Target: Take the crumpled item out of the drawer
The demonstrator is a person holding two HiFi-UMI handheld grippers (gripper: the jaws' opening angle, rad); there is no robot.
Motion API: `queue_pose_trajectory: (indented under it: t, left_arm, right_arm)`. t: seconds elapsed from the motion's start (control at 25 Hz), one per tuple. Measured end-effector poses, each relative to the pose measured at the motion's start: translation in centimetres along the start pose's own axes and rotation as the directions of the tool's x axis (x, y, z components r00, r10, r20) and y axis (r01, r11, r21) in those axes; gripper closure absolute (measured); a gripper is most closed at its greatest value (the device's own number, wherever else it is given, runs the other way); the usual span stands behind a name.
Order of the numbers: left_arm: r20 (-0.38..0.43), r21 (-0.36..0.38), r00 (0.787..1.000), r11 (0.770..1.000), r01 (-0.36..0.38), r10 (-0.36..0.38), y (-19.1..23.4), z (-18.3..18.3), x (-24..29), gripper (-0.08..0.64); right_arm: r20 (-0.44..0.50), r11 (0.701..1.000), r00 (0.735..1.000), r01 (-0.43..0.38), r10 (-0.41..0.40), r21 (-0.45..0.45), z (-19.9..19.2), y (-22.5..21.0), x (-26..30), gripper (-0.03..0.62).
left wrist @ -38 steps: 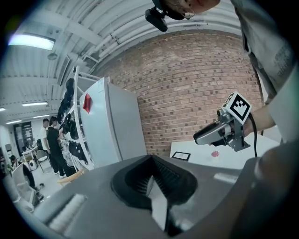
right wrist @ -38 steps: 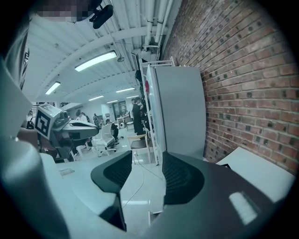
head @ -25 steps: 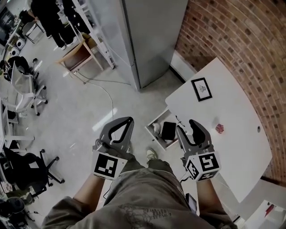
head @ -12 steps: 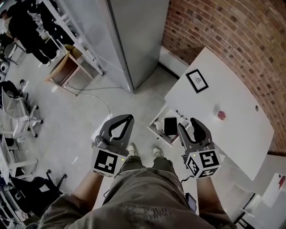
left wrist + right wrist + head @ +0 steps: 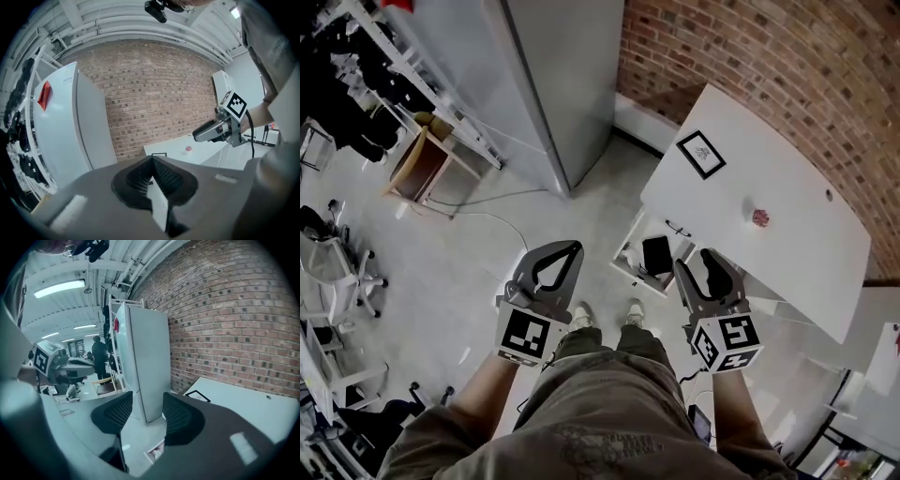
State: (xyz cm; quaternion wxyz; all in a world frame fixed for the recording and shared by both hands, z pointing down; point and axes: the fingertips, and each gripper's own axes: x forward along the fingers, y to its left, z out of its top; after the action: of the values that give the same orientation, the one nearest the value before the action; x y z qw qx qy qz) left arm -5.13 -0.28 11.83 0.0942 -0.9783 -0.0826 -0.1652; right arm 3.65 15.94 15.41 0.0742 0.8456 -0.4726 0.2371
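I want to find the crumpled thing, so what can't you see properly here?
Drawer, head view: too small; a black thing and pale bits show, but no crumpled thing can be picked out.
Drawer, right gripper view: mostly hidden behind the right gripper; only a corner shows.
Pink thing on the table, head view: too small to name.

Rough red brick wall [image 5: 750, 56] at one o'clock, a smooth matt white table [image 5: 787, 253] at three, a satin grey cabinet [image 5: 553, 75] at twelve; ribbed dark pads [image 5: 180, 420] line the matt plastic right gripper [image 5: 147, 416].
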Motion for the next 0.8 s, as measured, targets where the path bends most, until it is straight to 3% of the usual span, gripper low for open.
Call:
queue_pose_trajectory:
  t: [0.4, 0.8]
  left_arm:
    - [-0.071, -0.053, 0.997, 0.999, 0.004, -0.008, 0.1, -3.9, 0.1, 0.559]
    - [-0.165, -0.109, 0.986, 0.994, -0.004, -0.014, 0.3, -10.4, 3.8, 0.56]
  right_arm:
    - [-0.078, 1.0, 0.997, -0.013, 0.012, -0.002, -3.5, 0.5, 2.0, 0.362]
    - [-0.247, 0.999, 0.968, -0.049, 0.049, 0.005, -11.3, -1.0, 8.2, 0.364]
